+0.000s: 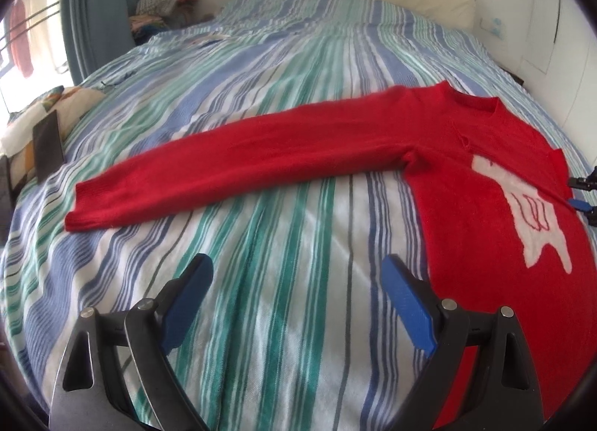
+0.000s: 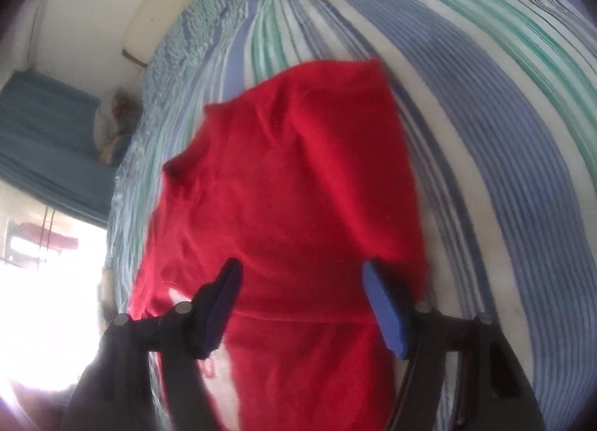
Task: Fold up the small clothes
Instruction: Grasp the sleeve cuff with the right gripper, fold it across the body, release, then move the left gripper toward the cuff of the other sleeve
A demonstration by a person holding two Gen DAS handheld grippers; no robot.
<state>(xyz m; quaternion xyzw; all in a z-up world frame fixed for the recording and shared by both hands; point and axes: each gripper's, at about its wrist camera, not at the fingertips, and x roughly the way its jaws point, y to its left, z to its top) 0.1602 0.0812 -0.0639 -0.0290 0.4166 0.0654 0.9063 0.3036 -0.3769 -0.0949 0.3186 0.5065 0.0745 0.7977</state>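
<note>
Your red sweater [image 1: 485, 185] lies flat on the striped bedsheet [image 1: 283, 244], its body on the right of the left wrist view with a white animal figure [image 1: 522, 214] knitted on the front and one long sleeve [image 1: 231, 170] stretched straight out to the left across the stripes. Your left gripper [image 1: 296, 274] hangs over bare sheet just beside the sweater's lower edge, jaws spread wide with nothing between them; its right blue pad [image 1: 406, 304] sits near the red hem, but whether it touches the cloth cannot be told. Your right gripper [image 2: 302, 282] sits over the sweater's body, jaws partly apart and not pinching the cloth; that picture is blurred. In it the near side of the sweater looks folded over onto itself. A pile of clothes [image 1: 164, 6] sits at the far corner of the bed by a blue curtain [image 1: 108, 2].
</note>
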